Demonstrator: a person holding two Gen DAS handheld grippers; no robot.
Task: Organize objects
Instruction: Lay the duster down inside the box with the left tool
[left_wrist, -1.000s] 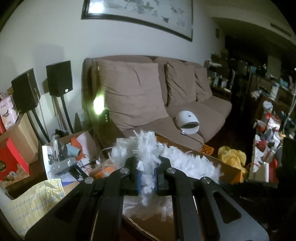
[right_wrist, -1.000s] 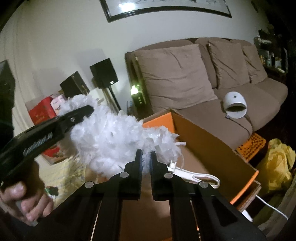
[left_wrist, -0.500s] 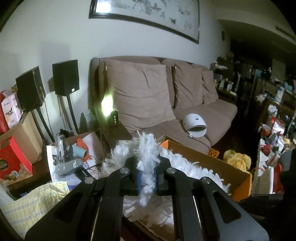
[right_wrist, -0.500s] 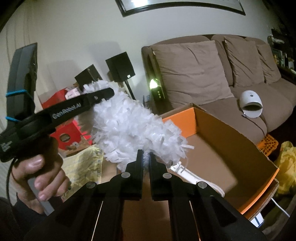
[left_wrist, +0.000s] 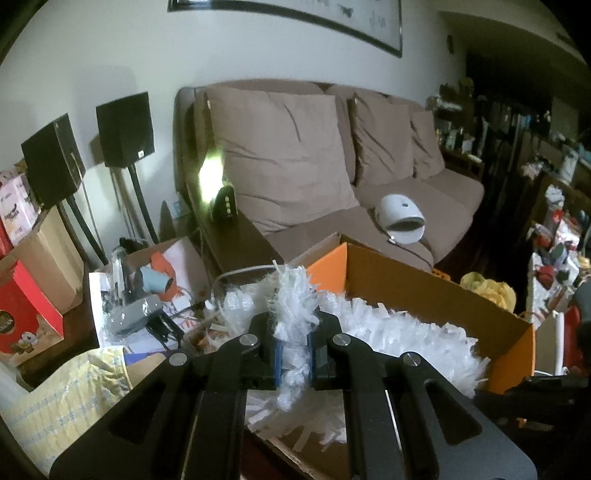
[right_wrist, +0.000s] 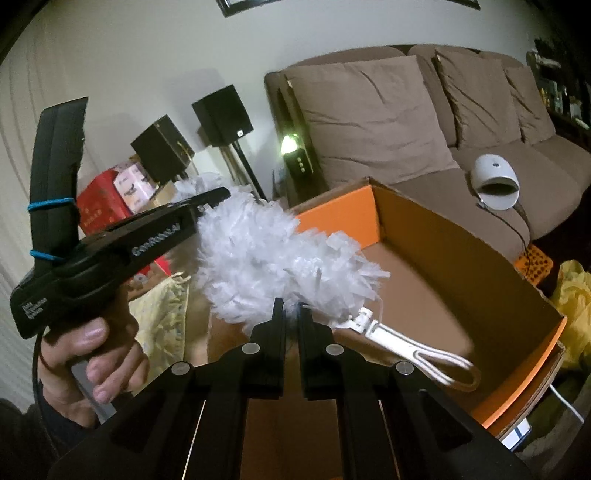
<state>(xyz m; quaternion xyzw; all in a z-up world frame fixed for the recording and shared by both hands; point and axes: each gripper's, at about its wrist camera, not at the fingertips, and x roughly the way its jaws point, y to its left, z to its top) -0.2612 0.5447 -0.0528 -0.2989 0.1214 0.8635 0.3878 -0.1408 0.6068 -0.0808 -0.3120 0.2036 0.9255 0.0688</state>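
A white fluffy duster (left_wrist: 391, 332) hangs over an open orange-lined cardboard box (left_wrist: 424, 291). My left gripper (left_wrist: 293, 354) is shut on the duster's fluff at its far end, with blue pads pressing into it. In the right wrist view the duster (right_wrist: 266, 254) stretches from the left gripper (right_wrist: 216, 195), held by a hand (right_wrist: 92, 354), down to my right gripper (right_wrist: 291, 314). The right gripper is shut on fluff near the handle end. The white looped handle (right_wrist: 417, 350) points down inside the box (right_wrist: 443, 254).
A brown sofa (left_wrist: 332, 177) with a white domed device (left_wrist: 402, 218) stands behind the box. Two black speakers (left_wrist: 122, 129) on stands, a red carton (left_wrist: 22, 314) and a cluttered tray (left_wrist: 140, 295) lie left. A yellow checked cloth (left_wrist: 62, 398) lies near left, a yellow bag (right_wrist: 576, 295) right.
Both grippers have come down and nearer to the box with the duster between them. The handle now hangs inside the box, and the left gripper shows more fully in the right wrist view.
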